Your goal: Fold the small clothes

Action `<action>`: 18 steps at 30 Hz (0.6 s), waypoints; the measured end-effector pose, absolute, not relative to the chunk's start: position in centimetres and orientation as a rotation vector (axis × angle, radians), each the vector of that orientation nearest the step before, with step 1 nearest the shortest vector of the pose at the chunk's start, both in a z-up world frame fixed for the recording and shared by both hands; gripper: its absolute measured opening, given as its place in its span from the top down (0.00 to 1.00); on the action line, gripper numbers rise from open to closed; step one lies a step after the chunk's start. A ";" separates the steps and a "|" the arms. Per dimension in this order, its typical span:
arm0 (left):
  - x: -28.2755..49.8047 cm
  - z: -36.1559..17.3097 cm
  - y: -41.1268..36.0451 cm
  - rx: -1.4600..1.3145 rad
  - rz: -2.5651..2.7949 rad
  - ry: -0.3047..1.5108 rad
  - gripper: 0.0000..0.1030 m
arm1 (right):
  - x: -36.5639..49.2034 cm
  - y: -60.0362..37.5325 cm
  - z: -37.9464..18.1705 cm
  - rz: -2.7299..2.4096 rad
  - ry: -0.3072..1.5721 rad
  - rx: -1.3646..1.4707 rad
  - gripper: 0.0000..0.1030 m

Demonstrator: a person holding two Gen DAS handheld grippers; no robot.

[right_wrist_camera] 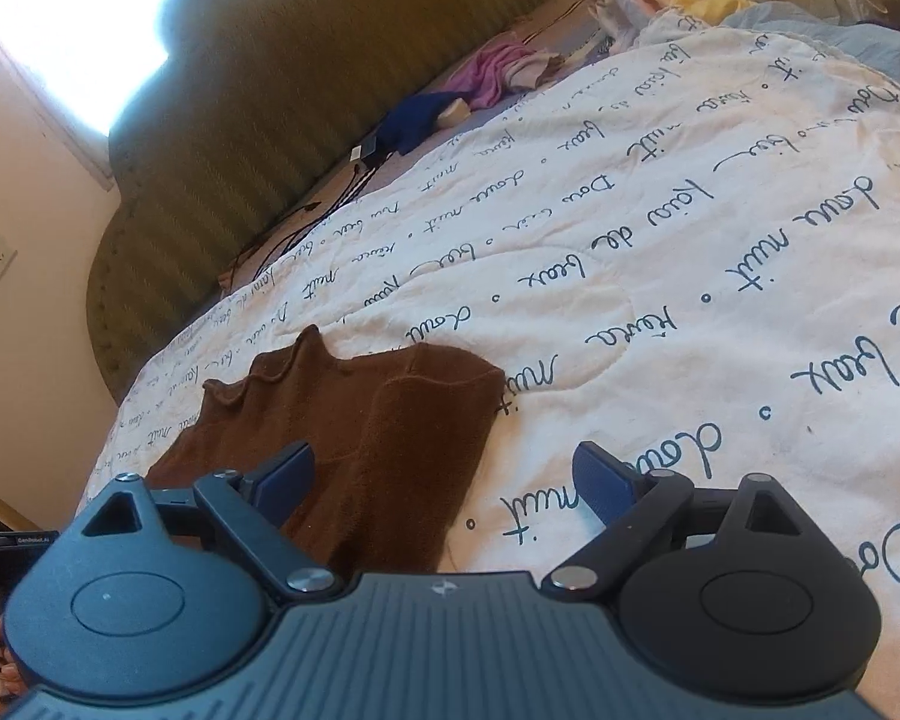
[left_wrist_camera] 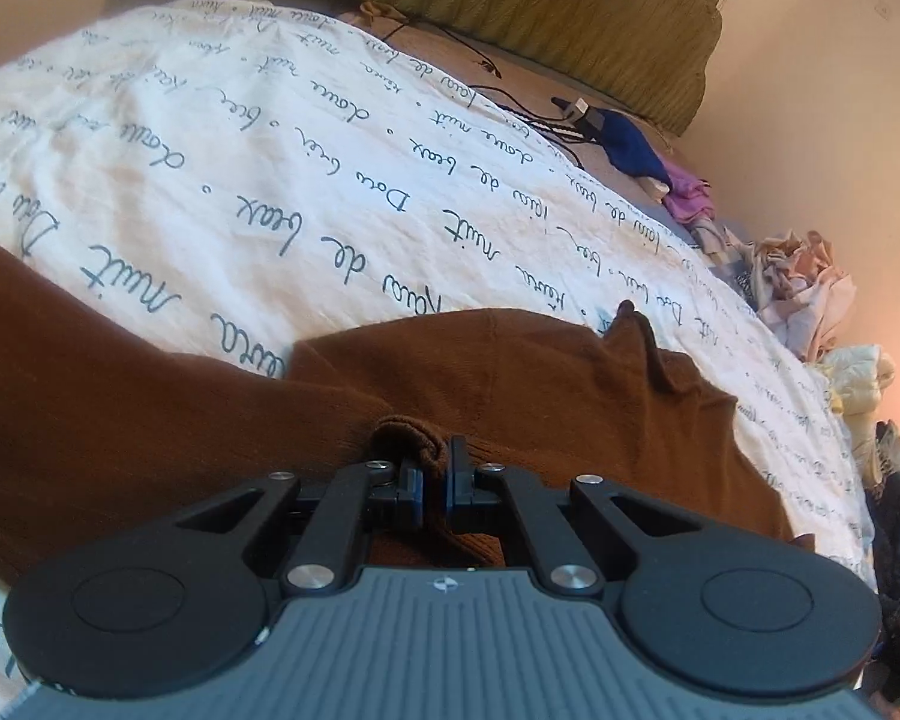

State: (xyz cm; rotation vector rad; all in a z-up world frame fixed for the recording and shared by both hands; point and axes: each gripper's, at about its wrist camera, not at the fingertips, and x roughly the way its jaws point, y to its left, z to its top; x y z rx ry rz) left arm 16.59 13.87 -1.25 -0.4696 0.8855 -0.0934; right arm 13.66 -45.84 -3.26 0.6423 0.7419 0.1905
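Observation:
A small brown knit garment (left_wrist_camera: pixel 510 378) lies on a white quilt with blue script (left_wrist_camera: pixel 240 180). My left gripper (left_wrist_camera: pixel 432 468) is shut on a bunched edge of the brown garment, and the cloth is pinched between the blue pads. In the right wrist view the same brown garment (right_wrist_camera: pixel 378 420) lies partly folded, with its wavy edge toward the headboard. My right gripper (right_wrist_camera: pixel 444 474) is open and empty, low over the garment's near right edge, its left finger (right_wrist_camera: pixel 282 480) above the cloth and its right finger (right_wrist_camera: pixel 606 474) over the quilt (right_wrist_camera: pixel 690 240).
A green padded headboard (right_wrist_camera: pixel 240 138) stands at the bed's far end. Black cables (left_wrist_camera: pixel 510 102), a blue cloth (left_wrist_camera: pixel 630 144) and a pink cloth (left_wrist_camera: pixel 687 195) lie near it. A pile of light clothes (left_wrist_camera: pixel 798 294) sits at the bed's edge by the wall.

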 end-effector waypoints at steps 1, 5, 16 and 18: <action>16.5 -1.4 13.9 -0.470 -0.089 0.887 0.95 | 13.9 -45.8 -3.7 0.191 0.758 0.659 0.30; 16.2 -3.3 13.4 -0.437 -0.075 0.923 0.94 | 14.7 -44.6 -4.6 0.213 0.791 0.641 0.35; 14.7 -1.0 12.3 -0.350 -0.024 0.824 0.91 | 15.5 -43.0 -0.5 0.158 0.720 0.454 0.94; 14.7 -1.1 12.0 -0.339 -0.014 0.824 0.91 | 16.7 -42.8 -1.1 0.083 0.770 0.368 0.94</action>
